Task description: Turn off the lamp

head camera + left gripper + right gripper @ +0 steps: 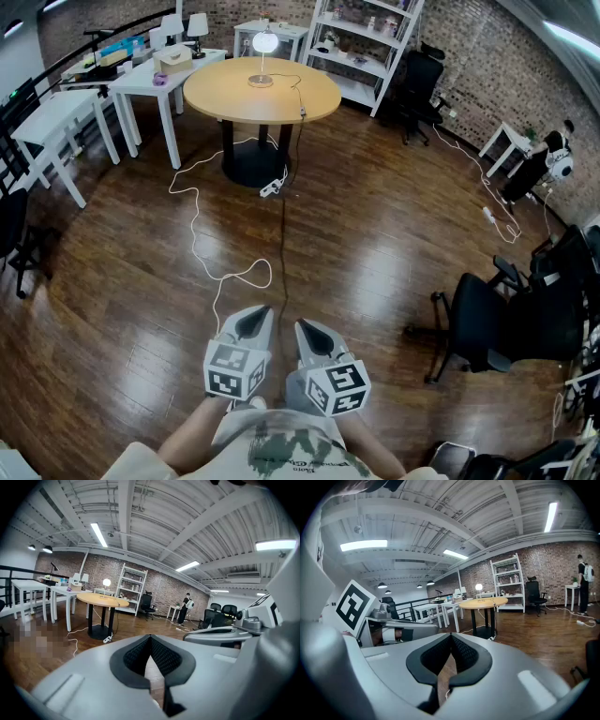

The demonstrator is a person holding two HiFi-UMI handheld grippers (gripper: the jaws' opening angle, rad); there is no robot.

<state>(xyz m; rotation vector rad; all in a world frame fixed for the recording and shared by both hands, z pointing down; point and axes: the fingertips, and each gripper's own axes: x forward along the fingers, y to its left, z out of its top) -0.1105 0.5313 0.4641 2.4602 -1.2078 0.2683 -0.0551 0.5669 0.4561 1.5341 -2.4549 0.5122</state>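
Head view: my left gripper and right gripper are held side by side, low over the wooden floor. My forearms are cut off at the lower edge. The lamp stands well away on the round table, its globe glowing white. A dark cord runs from the table edge down across the floor; a small part on it at the rim is too small to identify.

Left gripper view: my left gripper is clenched, pad tips meeting, with only floor showing through the gap beneath them. The lamp appears small and far off.

Right gripper view: my right gripper is likewise clenched on nothing. The lamp is distant, and its base is indistinct.
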